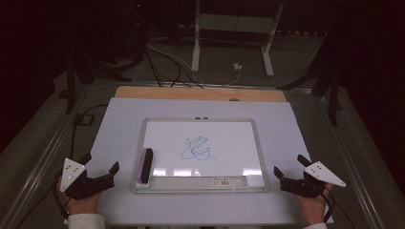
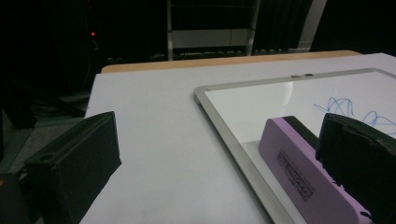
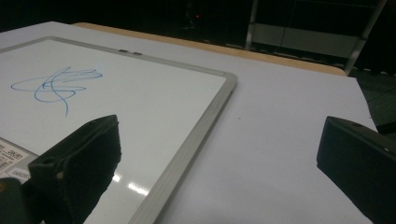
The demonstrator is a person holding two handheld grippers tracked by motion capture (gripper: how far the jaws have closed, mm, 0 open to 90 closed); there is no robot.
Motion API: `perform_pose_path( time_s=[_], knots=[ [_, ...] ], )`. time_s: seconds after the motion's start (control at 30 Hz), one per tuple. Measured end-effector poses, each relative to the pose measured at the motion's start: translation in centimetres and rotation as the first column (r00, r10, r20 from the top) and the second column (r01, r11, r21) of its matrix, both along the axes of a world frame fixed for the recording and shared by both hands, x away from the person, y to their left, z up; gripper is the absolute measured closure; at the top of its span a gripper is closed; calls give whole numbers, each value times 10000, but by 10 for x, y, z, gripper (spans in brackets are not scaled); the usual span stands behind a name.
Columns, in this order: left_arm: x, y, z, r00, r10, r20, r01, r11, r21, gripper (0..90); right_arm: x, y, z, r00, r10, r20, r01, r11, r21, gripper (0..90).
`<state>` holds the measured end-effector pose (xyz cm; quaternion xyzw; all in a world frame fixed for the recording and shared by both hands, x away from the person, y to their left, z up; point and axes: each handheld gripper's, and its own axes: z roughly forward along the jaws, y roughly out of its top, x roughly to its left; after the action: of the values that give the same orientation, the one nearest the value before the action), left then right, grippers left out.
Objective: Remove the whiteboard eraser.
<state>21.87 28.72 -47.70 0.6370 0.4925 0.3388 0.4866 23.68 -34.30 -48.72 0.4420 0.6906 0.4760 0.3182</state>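
Here your left gripper (image 1: 101, 175) and right gripper (image 1: 289, 172) rest with jaws apart at the table's (image 1: 119, 119) near corners; between them lies the whiteboard (image 1: 229, 138), eraser (image 1: 145, 165) at its left edge, blue scribble (image 1: 197, 149) mid-board.

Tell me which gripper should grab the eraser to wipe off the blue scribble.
Left, probably: the left gripper sits open beside the eraser at the whiteboard's left edge; the right gripper is across the board.
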Motion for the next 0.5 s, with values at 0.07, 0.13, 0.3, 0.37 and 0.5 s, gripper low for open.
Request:
perform_pose_path(
  time_s=[0.07, 0.13, 0.3, 0.37, 0.5],
  knots=[
    [-1, 0, 0, 10000, 32, 14, -32, 10000, 29, 7, 0, 0, 0, 10000, 0, 18, 0, 10000, -7, 3],
    [-3, 2, 0, 9996, 248, 100, -250, 9996, 126, 7, -1, 0, 1, 9999, -33, 105, 33, 10000, -41, 3],
    [-4, 3, 0, 9995, 263, 163, -263, 9997, 25, 7, -5, 1, 3, 9995, -186, 242, 188, 9998, -84, 14],
    [-5, 3, 1, 9998, 167, 134, -165, 9998, -106, 7, -5, 1, 3, 9995, -169, 254, 173, 9998, -130, 14],
    [-4, 3, 3, 10000, 67, 44, -66, 9999, -153, 7, -5, 0, 2, 9997, -168, 162, 168, 9999, -2, 13]
  ],
)
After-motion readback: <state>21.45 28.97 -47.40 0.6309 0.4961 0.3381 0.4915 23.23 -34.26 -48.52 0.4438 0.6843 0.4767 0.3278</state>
